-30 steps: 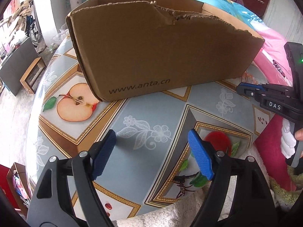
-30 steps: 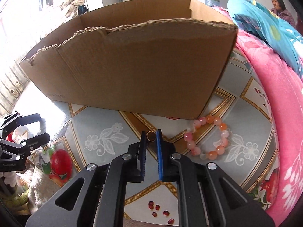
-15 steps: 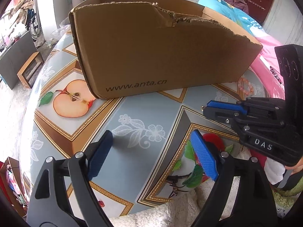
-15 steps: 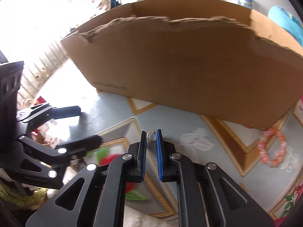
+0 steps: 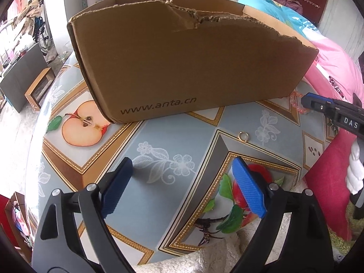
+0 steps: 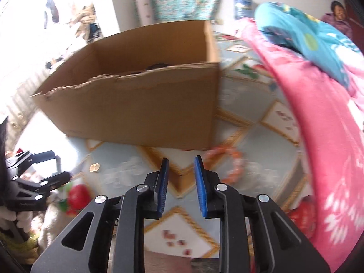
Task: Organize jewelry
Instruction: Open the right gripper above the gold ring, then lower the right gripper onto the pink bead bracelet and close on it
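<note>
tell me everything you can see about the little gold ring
The gold ring is a small, thin, shiny band that looks like metal, plain as far as can be seen. It lies flat and alone on the patterned table, on a grey-blue patch beside a printed white flower, in front of the cardboard box and clear of it. Nothing grips or touches it: both grippers are away from it. In the right wrist view it is a blurred gold spot.

A small gold ring (image 5: 243,136) lies flat and alone on the patterned tabletop, just in front of the open cardboard box (image 5: 193,63), while a bracelet of pink and orange beads (image 6: 234,163) lies flat by the box's near right corner.
</note>
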Tool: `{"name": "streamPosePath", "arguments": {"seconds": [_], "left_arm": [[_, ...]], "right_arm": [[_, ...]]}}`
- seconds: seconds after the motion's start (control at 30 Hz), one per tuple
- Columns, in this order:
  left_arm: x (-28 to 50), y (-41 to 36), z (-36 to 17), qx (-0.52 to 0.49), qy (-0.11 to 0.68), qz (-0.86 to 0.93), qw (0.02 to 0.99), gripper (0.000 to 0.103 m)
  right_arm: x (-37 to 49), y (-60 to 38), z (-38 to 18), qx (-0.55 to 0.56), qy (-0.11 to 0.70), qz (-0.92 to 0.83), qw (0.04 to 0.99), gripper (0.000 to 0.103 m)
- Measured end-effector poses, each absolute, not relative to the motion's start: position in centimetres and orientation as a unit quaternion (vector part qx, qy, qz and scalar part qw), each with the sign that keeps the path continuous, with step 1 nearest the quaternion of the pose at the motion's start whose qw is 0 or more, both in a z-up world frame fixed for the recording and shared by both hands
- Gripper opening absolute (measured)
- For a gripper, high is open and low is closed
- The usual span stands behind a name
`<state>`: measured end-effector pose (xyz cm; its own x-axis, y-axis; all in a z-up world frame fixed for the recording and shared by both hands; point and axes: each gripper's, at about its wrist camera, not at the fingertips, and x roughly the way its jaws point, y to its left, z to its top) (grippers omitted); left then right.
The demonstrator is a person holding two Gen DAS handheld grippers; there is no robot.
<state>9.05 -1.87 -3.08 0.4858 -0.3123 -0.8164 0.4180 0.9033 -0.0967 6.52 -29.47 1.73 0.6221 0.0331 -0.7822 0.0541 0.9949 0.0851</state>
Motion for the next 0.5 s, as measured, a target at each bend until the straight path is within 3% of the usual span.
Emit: {"name": "streamPosePath", "arguments": {"seconds": [0.5], "left_arm": [[9.7,-4.6,-3.4,0.081,0.473,-0.173,0.860,0.091]], "right_arm": [[8.2,-29.4,-0.5,0.084,0.474,0.039,0.876,0.029]]}}
